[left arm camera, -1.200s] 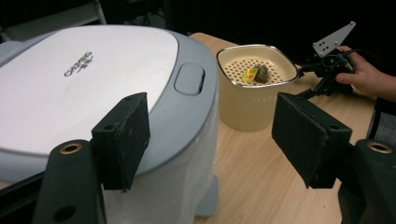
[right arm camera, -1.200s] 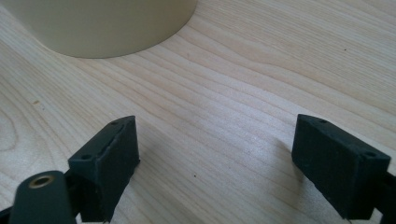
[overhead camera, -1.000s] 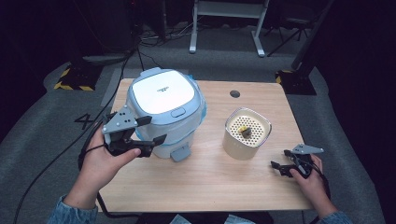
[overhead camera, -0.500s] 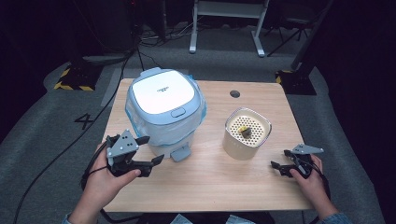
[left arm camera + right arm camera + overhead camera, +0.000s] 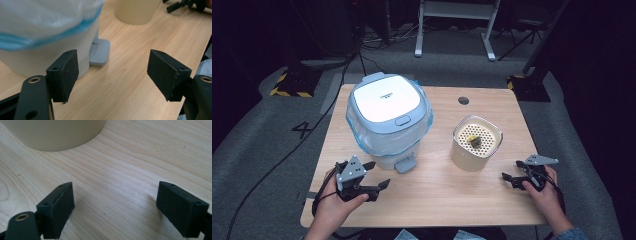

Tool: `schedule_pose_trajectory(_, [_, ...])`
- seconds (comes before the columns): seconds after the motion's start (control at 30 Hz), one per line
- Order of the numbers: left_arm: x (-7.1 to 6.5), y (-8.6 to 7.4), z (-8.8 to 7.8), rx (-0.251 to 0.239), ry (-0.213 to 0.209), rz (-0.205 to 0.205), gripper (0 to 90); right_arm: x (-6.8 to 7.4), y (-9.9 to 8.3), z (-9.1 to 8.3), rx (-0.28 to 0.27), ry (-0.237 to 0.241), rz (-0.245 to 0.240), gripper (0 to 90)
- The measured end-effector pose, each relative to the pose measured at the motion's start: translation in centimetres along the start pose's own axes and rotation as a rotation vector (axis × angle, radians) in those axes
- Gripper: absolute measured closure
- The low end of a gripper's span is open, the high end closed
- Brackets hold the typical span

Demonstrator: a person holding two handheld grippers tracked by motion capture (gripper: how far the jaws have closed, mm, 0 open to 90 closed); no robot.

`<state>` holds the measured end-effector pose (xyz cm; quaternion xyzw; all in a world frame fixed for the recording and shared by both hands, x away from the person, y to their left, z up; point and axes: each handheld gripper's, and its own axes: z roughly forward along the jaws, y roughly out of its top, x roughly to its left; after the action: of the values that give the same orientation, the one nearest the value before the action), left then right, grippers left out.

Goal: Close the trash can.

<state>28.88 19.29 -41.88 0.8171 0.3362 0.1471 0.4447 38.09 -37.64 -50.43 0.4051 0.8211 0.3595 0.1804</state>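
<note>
A white pedal bin (image 5: 387,120) with a grey-blue lid and a blue-edged plastic liner stands on the left half of the wooden table (image 5: 437,200). Its grey pedal (image 5: 406,163) faces the front edge. My left gripper (image 5: 379,174) sits low at the front left, open and holding nothing, a short way left of the pedal. In the left gripper view the jaws (image 5: 112,72) stand wide apart with the bin (image 5: 37,32) and pedal (image 5: 100,51) just beyond. My right gripper (image 5: 510,170) rests open at the front right, its jaws (image 5: 115,202) spread over bare wood.
A beige round container (image 5: 476,142) with a perforated insert and a small yellowish item inside stands right of the bin, close in front of the right gripper (image 5: 55,132). A dark cable hole (image 5: 463,100) lies near the table's far edge. Cables trail off the floor at left.
My left gripper has come down and back from beside the bin's front to just above the table near the front-left edge. The right gripper has stayed still.
</note>
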Motion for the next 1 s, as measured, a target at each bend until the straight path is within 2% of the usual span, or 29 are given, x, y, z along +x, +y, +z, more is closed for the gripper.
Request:
schedule_pose_trajectory(0.2, [0.5,-1.9,1.9,0.041,0.004,-0.030,25.9,0.0,0.0,0.0,0.000,0.000,0.000,15.0])
schedule_pose_trajectory(0.37, [0.9,-3.0,2.9,0.064,0.014,-0.051,25.9,0.0,0.0,0.0,0.000,0.000,0.000,15.0])
schedule_pose_trajectory(0.47, [1.1,-4.2,3.8,0.108,0.018,-0.071,25.7,0.0,0.0,0.0,0.000,0.000,0.000,15.0])
schedule_pose_trajectory(0.5, [1.1,-4.2,3.8,0.108,0.018,-0.071,25.7,0.0,0.0,0.0,0.000,0.000,0.000,15.0])
schedule_pose_trajectory(0.53, [1.4,-4.7,4.1,0.132,0.027,-0.081,25.7,0.0,0.0,0.0,0.000,0.000,0.000,15.0])
schedule_pose_trajectory(0.57, [1.4,-4.7,4.1,0.132,0.027,-0.081,25.6,0.0,0.0,0.0,0.000,0.000,0.000,15.0])
schedule_pose_trajectory(0.67, [1.9,-5.6,4.8,0.178,0.034,-0.127,24.4,0.0,0.0,0.0,0.000,0.000,0.001,15.0])
schedule_pose_trajectory(0.7, [2.0,-5.8,4.9,0.190,0.039,-0.131,24.0,0.0,0.0,0.0,0.000,0.000,0.000,15.0])
schedule_pose_trajectory(0.83, [2.2,-6.1,5.2,0.208,0.059,-0.106,21.9,0.0,0.0,0.0,0.000,0.000,0.000,15.0])
schedule_pose_trajectory(0.9, [2.3,-6.2,5.4,0.212,0.095,-0.085,21.2,0.0,0.0,0.0,0.000,0.000,0.001,15.0])
schedule_pose_trajectory(0.93, [2.3,-6.2,5.5,0.219,0.120,-0.061,19.1,0.0,0.0,0.0,0.000,0.000,0.000,15.0])
schedule_pose_trajectory(1.0, [2.6,-6.4,5.7,0.210,0.122,-0.056,13.7,0.0,0.0,0.0,-0.001,0.000,-0.001,15.0])
